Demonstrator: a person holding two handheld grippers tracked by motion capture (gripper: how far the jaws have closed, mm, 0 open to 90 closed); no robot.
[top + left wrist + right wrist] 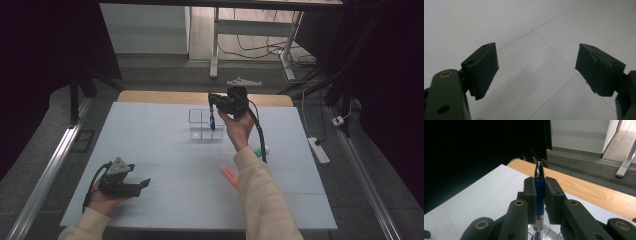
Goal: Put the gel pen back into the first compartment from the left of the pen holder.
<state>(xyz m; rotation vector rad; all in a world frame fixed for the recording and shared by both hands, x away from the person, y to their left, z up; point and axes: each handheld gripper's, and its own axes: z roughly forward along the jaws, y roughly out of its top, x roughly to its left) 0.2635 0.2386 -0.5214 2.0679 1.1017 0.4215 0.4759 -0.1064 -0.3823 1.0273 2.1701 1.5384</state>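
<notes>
Currently: right gripper (212,107) clamps blue pen (539,192) upright over clear organizer (205,125), centre frame; lower vertically; left gripper (536,72) wide, empty.

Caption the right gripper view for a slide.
Right gripper shut on an upright blue pen above a clear plastic organizer, wooden table edge beyond.

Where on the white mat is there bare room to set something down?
Bare: the mat's left half between the left gripper and the clear organizer, and the near edge. Crowded: the right side, with the right gripper holding a blue pen, an orange marker, a green item.
</notes>
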